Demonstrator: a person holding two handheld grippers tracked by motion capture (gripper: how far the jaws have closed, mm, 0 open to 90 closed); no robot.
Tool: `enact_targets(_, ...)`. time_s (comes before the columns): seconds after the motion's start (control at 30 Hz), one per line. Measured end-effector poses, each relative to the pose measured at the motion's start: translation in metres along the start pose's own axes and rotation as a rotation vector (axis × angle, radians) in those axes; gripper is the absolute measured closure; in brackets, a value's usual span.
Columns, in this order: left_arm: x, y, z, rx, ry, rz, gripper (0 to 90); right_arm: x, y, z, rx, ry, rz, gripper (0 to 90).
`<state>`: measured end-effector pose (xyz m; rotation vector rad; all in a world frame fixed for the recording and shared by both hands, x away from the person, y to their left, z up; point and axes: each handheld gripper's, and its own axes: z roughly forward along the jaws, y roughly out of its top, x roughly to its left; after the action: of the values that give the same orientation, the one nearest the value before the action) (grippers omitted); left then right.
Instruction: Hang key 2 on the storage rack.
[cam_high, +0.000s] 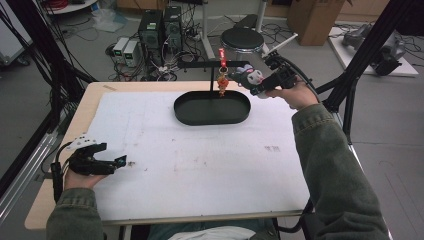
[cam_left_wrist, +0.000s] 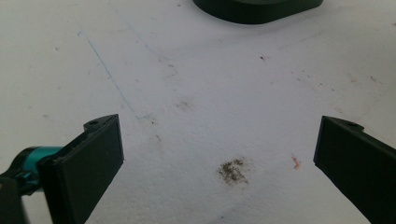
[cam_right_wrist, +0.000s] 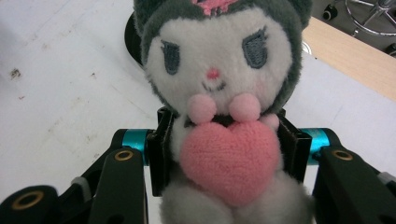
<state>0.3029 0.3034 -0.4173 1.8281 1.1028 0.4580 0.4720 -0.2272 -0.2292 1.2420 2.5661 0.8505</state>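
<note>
- I'm seeing the bench (cam_high: 150, 135) carrying the black tray (cam_high: 212, 108) with its hanger stand (cam_high: 212, 64) at the far side.
- Right gripper (cam_right_wrist: 224, 140) is holding the plush toy (cam_right_wrist: 219, 70), jaws clamped on its body, upright, just right of the stand's bar.
- Left gripper (cam_left_wrist: 219, 154) is idling well away, jaws apart.

The left tool (cam_left_wrist: 219, 154) hangs low over the table (cam_left_wrist: 196, 93), its two black jaws standing wide apart with nothing between them; a teal part shows behind the jaw at lower left. The white surface under it is scuffed: a dark grey smudge (cam_left_wrist: 232, 171) lies between the jaws, a small red mark (cam_left_wrist: 296, 162) sits near the right jaw, and a thin blue line (cam_left_wrist: 109, 74) runs across the upper left. At the top edge, the rim of a dark oval tray (cam_left_wrist: 257, 11) rests on the table, well apart from the jaws.
</note>
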Motion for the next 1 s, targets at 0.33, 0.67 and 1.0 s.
enact_targets(0.33,0.001,0.000,0.000,-0.007,0.002,-0.001,2.0,-0.017,0.016,0.006,-0.014,-0.064,0.068,49.6)
enact_targets(0.67,0.000,0.000,0.000,-0.008,0.003,0.007,2.0,-0.025,0.022,0.015,-0.049,-0.079,0.104,49.5)
enact_targets(1.0,0.000,0.000,0.000,-0.013,0.005,0.007,2.0,-0.033,0.028,0.028,-0.075,-0.069,0.118,49.4)
